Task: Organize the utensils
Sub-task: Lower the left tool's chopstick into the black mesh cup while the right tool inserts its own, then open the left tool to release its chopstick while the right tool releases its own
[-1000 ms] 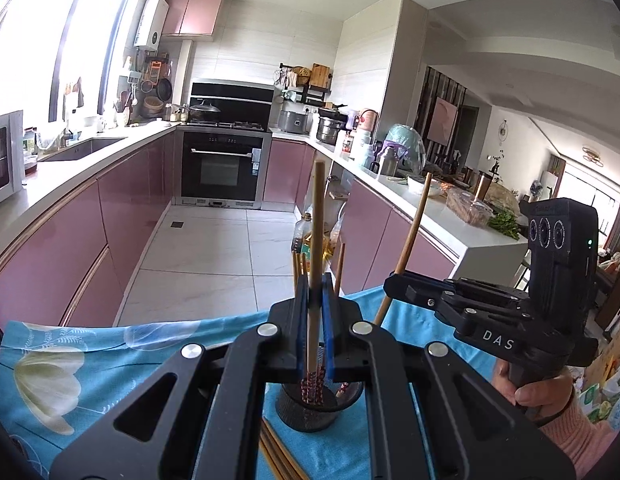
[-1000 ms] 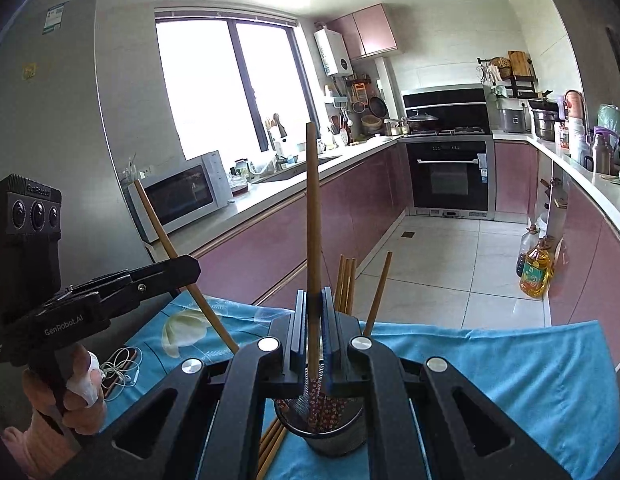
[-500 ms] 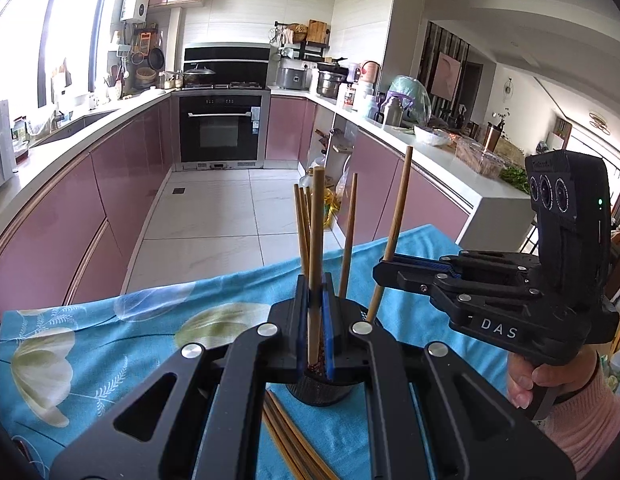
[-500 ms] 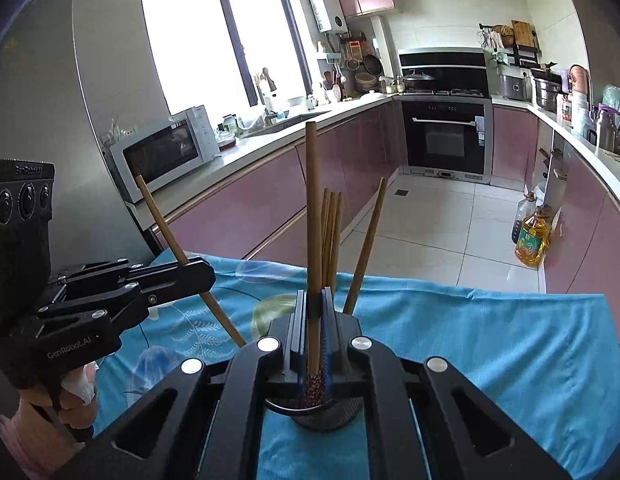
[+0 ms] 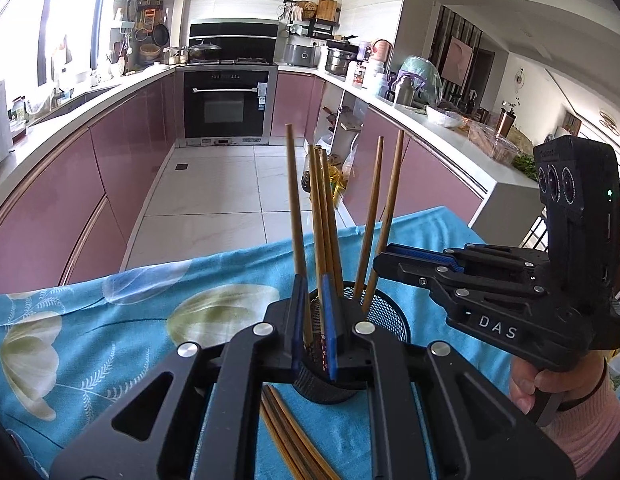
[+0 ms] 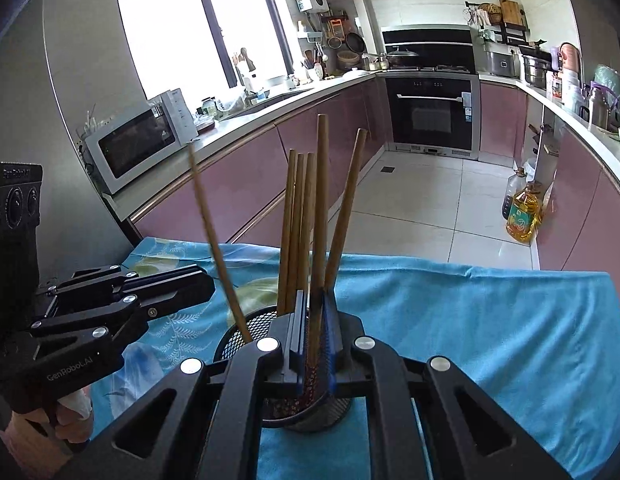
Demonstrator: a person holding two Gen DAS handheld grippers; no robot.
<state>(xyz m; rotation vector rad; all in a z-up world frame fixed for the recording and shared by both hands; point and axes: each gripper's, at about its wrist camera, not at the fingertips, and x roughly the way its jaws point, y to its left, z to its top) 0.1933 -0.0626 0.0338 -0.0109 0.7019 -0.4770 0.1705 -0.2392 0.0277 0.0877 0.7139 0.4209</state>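
A black mesh holder (image 5: 383, 316) (image 6: 240, 334) stands on the blue floral cloth with several wooden chopsticks (image 5: 323, 216) (image 6: 298, 224) upright in it. My left gripper (image 5: 311, 312) hangs over the holder, its jaws slightly parted, and a chopstick (image 5: 294, 208) leans between them, loose, with its lower end in the holder. My right gripper (image 6: 311, 324) is also over the holder with jaws slightly parted; a chopstick (image 6: 321, 200) stands between them, its tip inside. Each gripper shows in the other's view, the right (image 5: 383, 258) and the left (image 6: 208, 280).
More chopsticks (image 5: 294, 436) lie on the blue cloth (image 5: 110, 320) in front of the holder. Beyond the table edge are the tiled floor, pink cabinets, an oven (image 5: 226, 108), a microwave (image 6: 138, 142) and oil bottles (image 6: 523, 210) on the floor.
Both grippers came down onto the holder with their chopsticks. Both jaws have eased open, and the two chopsticks now rest in the holder; the left one has tipped to the left.
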